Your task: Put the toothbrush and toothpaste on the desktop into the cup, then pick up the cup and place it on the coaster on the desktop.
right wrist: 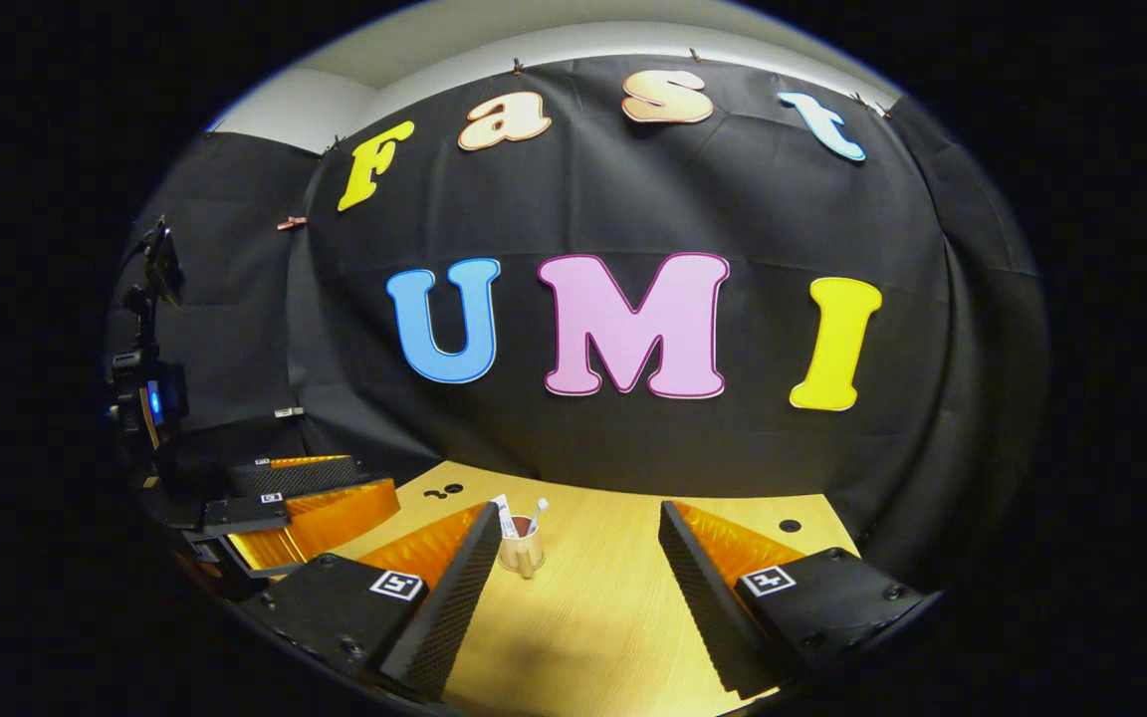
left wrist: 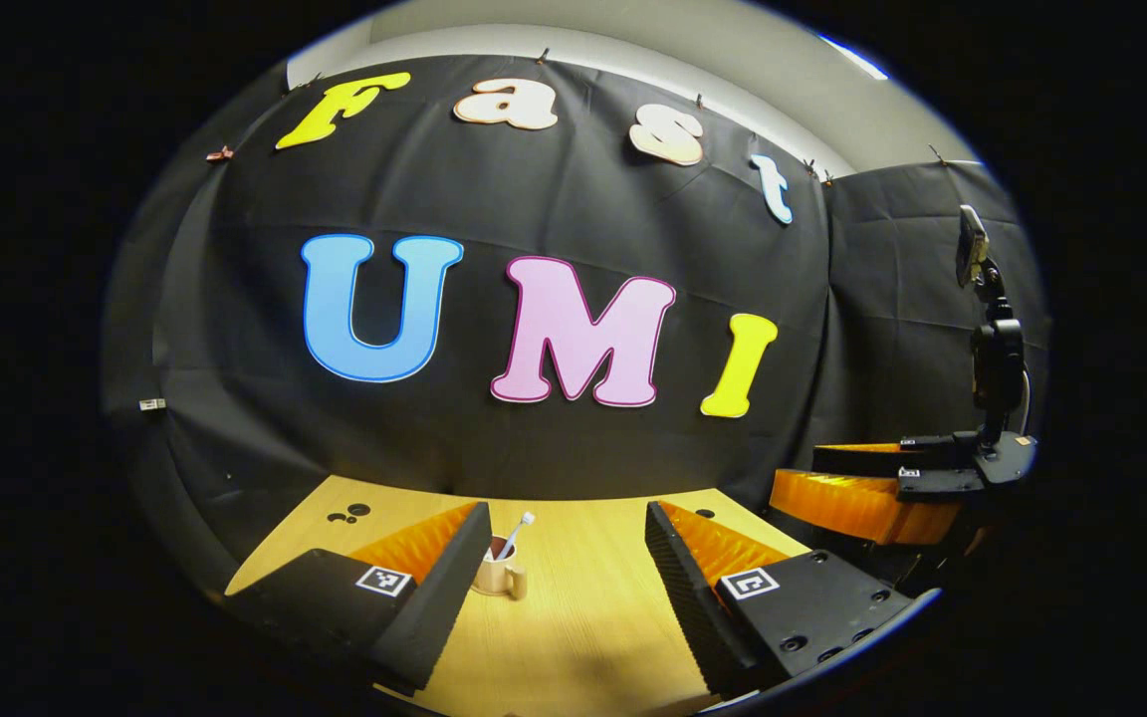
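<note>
While the cup (right wrist: 522,554) is standing upright on the desk (right wrist: 613,617), both grippers are hovering, jaws spread and holding nothing.
The toothbrush (right wrist: 537,515) and toothpaste (right wrist: 504,514) are poking from the small handled cup, lying ahead and slightly left of the right gripper (right wrist: 573,588) and the left gripper (left wrist: 559,588); neither seems clearly nearer. No coaster is discernible on the smooth pale wood.

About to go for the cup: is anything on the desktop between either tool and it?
Nothing visible. Bare desktop lies between the open right tool and the cup, and between the open left tool and it. No coaster is discernible.
</note>
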A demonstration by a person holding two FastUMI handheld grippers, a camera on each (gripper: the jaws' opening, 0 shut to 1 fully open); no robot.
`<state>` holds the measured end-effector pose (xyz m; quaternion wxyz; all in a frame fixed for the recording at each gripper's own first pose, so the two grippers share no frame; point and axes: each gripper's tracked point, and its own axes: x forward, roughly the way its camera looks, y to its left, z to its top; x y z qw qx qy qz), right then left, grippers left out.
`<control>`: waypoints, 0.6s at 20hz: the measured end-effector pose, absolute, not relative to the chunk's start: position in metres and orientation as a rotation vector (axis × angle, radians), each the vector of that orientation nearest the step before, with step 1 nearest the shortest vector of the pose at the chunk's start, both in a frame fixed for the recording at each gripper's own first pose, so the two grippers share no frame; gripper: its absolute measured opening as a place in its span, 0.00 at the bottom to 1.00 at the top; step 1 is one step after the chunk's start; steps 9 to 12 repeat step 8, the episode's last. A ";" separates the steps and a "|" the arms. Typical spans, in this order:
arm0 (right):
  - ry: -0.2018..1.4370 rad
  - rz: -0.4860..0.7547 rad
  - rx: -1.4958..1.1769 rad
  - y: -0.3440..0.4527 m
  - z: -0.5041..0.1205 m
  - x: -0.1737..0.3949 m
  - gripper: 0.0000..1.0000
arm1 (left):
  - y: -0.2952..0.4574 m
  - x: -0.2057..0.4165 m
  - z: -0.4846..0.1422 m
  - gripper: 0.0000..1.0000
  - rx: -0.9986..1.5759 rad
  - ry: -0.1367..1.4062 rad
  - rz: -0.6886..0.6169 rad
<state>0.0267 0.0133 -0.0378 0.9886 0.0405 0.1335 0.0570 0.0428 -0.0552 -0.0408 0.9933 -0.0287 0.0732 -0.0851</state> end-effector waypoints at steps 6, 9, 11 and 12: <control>0.295 0.153 0.110 0.018 -0.052 0.033 0.98 | -0.054 0.050 -0.050 0.97 -0.051 0.169 -0.140; 0.305 0.156 0.114 0.017 -0.056 0.034 0.98 | -0.053 0.052 -0.053 0.97 -0.057 0.178 -0.128; 0.305 0.156 0.114 0.017 -0.056 0.034 0.98 | -0.053 0.052 -0.053 0.97 -0.057 0.178 -0.128; 0.305 0.156 0.114 0.017 -0.056 0.034 0.98 | -0.053 0.052 -0.053 0.97 -0.057 0.178 -0.128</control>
